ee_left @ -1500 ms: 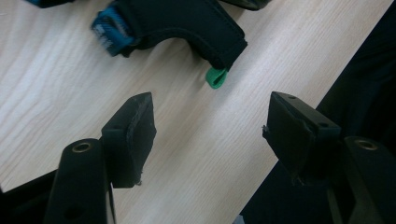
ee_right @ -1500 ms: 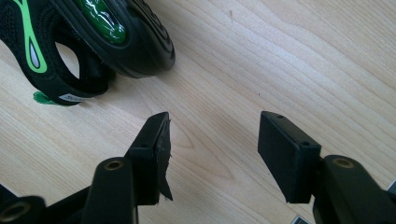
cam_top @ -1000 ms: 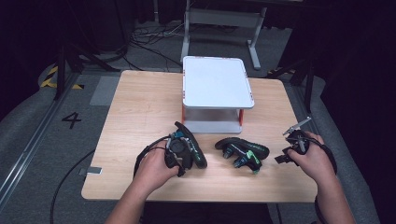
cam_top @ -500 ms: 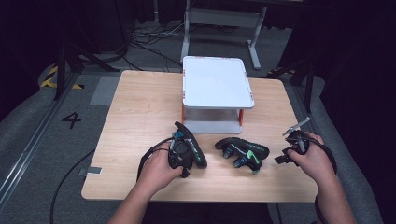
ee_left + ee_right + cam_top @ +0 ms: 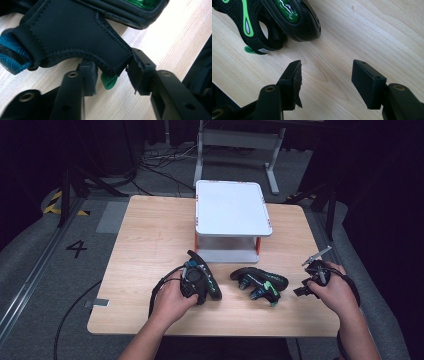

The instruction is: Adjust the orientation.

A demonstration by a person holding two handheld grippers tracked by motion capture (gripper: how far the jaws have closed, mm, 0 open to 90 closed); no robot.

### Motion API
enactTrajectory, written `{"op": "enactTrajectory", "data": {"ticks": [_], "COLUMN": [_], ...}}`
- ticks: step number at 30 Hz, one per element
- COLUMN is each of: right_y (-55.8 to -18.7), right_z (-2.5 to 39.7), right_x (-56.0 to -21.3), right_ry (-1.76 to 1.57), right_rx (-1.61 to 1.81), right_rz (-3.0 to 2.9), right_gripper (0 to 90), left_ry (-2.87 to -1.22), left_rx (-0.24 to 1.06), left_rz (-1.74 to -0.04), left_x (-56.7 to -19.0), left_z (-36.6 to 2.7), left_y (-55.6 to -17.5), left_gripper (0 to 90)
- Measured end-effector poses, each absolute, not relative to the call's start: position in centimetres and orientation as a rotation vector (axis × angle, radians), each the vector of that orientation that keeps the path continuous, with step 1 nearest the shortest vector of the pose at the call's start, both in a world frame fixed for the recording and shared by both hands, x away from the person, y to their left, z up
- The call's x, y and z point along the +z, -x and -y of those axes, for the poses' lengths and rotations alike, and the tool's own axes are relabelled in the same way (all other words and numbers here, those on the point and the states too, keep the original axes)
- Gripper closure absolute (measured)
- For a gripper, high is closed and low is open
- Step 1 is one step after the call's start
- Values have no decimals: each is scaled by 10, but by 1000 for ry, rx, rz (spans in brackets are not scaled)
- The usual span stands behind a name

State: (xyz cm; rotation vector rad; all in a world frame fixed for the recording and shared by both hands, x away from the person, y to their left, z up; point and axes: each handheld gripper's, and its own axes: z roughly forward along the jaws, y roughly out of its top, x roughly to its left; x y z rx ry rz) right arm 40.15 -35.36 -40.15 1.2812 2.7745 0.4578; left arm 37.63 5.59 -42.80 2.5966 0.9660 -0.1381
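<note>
Black glove (image 5: 75, 32) flap between left gripper (image 5: 112, 75) fingers (jaws apart).

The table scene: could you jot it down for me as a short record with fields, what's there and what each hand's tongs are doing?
Surface: wooden table
Far middle: white two-tier stand
Left tongs: jaws astride a flap of the black glove, grip not settled
Second glove: black and green, lying loose at centre front
Right tongs: open over bare wood, holding nothing, short of the second glove
</note>
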Motion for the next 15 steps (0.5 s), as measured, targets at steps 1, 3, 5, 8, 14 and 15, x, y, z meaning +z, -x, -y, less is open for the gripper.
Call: {"op": "enactTrajectory", "data": {"ticks": [1,3,5,8,14,15], "right_y": [-401,-401,-401,-400,-399,-399], "right_z": [353,353,353,354,356,356], "right_x": [-401,-401,-401,-399,-396,-396], "right_ry": [-1280,-1277,-1277,-1262,-1261,-1262], "right_rx": [456,457,457,471,475,472], "right_rz": [-2771,-2773,-2768,-2761,-2746,-2745], "right_gripper": [422,422,424,429,430,430], "left_ry": [-2585,-2585,-2578,-2570,-2501,-2489], "left_rx": [-143,-135,-130,-103,-48,-35], "left_rz": [-977,-990,-1016,-1032,-1049,-1048], "left_x": [-427,-427,-425,-421,-411,-408], "left_z": [-56,-55,-54,-54,-62,-65], "left_y": [-376,-375,-374,-373,-372,-371], "left_gripper": [657,690,713,732,808,842]}}
